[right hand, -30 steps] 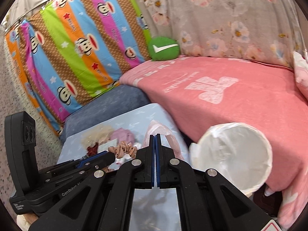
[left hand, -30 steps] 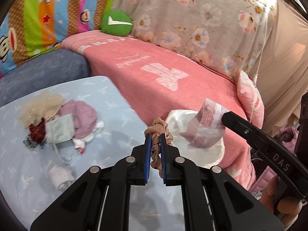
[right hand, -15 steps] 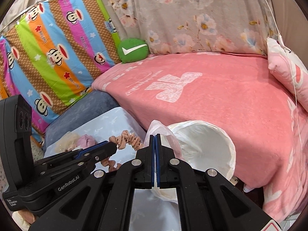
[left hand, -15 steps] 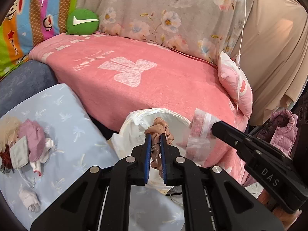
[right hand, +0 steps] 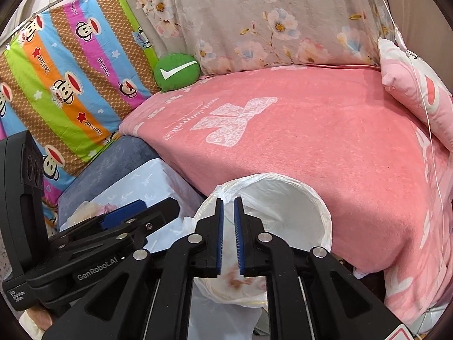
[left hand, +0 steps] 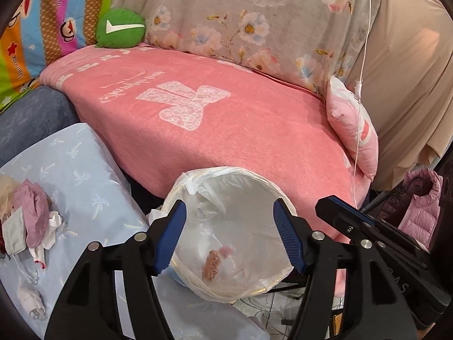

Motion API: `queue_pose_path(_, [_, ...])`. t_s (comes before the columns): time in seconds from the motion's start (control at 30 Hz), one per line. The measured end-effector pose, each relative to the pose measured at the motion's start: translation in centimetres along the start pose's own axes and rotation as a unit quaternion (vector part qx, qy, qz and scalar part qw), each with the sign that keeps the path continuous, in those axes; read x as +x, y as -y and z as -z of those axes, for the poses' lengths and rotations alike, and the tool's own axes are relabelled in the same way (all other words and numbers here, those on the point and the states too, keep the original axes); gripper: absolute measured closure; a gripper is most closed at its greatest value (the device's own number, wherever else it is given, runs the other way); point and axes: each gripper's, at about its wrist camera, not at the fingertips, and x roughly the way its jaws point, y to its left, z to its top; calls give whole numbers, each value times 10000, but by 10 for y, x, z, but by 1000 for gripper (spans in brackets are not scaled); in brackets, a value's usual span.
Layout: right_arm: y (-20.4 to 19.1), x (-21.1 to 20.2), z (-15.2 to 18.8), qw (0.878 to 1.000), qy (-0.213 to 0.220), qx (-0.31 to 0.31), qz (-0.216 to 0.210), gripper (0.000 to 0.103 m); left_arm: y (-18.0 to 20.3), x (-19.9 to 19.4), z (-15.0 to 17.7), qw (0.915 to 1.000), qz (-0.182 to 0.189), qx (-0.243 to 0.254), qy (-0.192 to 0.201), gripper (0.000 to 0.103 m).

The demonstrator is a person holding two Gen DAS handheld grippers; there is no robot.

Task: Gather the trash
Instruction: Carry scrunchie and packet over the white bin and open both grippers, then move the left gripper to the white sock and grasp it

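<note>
Your left gripper (left hand: 229, 236) and right gripper (right hand: 228, 236), jaws opening with nothing between them, hang over the bin (left hand: 271, 187); the scrunchie (left hand: 212, 263) lies below your fingertips. Open fully before withdrawing.

A home bedroom is indicated by a bed spread with a pink blanket (left hand: 226, 130), floral bedding (left hand: 254, 22), a pink pillow (left hand: 354, 130) and cartoon-monkey sheets (right hand: 65, 85).

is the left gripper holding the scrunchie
No, the left gripper is opening with nothing between its jaws; the scrunchie lies inside the bin bag.
</note>
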Motion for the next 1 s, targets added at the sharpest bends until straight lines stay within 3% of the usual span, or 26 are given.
queue_pose_path(0.27, [-16, -1, 5, 9998, 17, -200, -13, 77, -18, -5, 5, 9995, -263, -172, -23, 42])
queue_pose_path(0.63, [-55, 6, 21, 9985, -150, -478, -237, 72, -61, -28, 25, 9953, -677, -690, -96, 39])
queue_pose_path(0.7, [-64, 7, 24, 9979, -186, -534, -301, 72, -71, -34, 29, 9938, -802, -764, -87, 35])
queue_pose_path(0.83, [-86, 10, 32, 9962, -253, -707, -437, 69, -93, -50, 40, 9878, -1205, -985, -35, 13])
queue_pose_path(1.0, [-113, 13, 40, 9938, -319, -888, -588, 64, -124, -63, 53, 9814, -1428, -1281, -83, 13])
